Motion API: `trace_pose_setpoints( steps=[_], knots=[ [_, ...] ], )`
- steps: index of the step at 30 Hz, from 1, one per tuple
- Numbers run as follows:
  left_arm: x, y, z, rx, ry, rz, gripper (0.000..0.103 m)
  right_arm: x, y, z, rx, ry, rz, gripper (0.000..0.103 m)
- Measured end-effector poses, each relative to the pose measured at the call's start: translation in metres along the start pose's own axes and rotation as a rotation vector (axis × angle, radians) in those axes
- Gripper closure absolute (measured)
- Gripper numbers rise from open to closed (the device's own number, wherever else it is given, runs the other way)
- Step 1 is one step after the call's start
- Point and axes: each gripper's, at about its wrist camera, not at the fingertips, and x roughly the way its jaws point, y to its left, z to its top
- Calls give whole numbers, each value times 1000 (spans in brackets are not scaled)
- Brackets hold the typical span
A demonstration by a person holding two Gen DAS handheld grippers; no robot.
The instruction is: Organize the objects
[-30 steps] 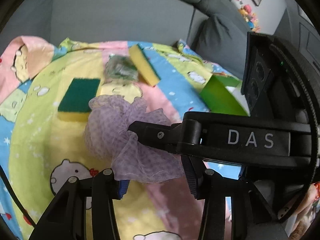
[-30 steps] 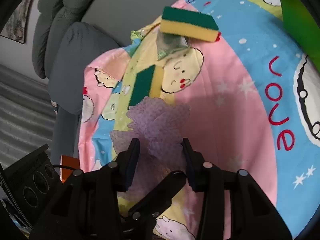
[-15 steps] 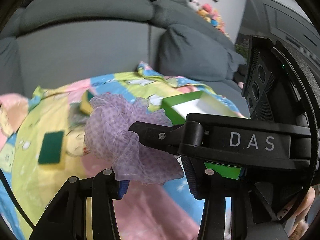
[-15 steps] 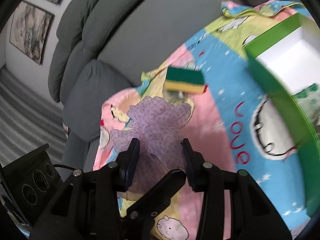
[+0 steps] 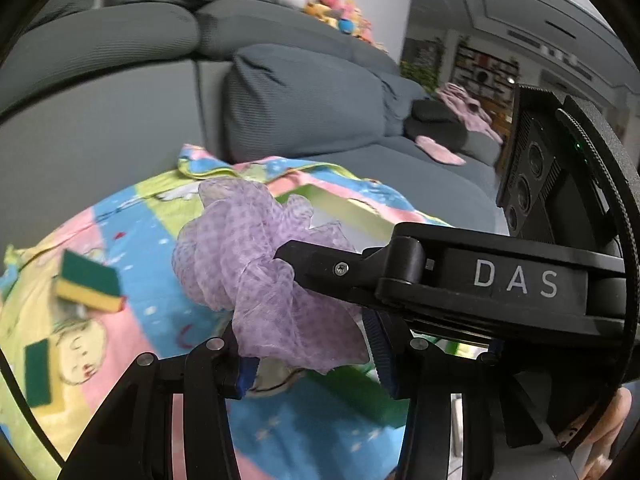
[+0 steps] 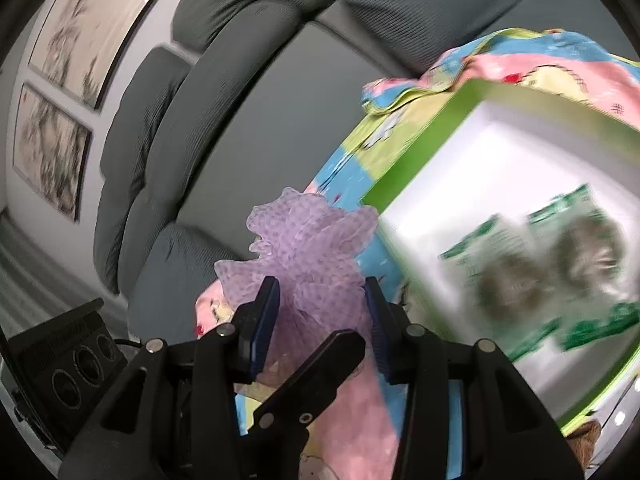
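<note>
A purple mesh bath pouf (image 5: 256, 256) is held in the air between both grippers. My left gripper (image 5: 308, 356) is shut on its lower part, and my right gripper (image 6: 320, 316) is shut on it too (image 6: 308, 240). Below and to the right is a green box (image 6: 404, 168) with a white inside, holding two green-printed packets (image 6: 560, 272); its rim shows in the left wrist view (image 5: 344, 204). Two green-and-yellow sponges (image 5: 90, 286) (image 5: 38, 372) lie on the colourful cartoon blanket (image 5: 132, 216) at the left.
A grey sofa (image 5: 288, 96) with cushions stands behind the blanket. Pink cloths (image 5: 440, 152) lie on the sofa seat at the right. Framed pictures (image 6: 52, 148) hang on the wall above the sofa.
Both grippers lifted the purple pouf off the blanket and carried it right, toward the green box. The sponges fell behind to the left.
</note>
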Motion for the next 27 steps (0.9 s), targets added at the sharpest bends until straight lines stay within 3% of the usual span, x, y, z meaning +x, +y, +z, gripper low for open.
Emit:
trace_pose_setpoints(
  steps=[4,14,27],
  knots=[
    [20,-12,3,12,28,-53,55,-16,-24,7,57,-56,-57,61],
    [52,-30,6,34,73,-96,55,-38,-61,12,178,-139,-173,61],
    [69,-30,-6,-21,135,-89,55,-47,-82,15,223,-203,-363,61]
  ],
)
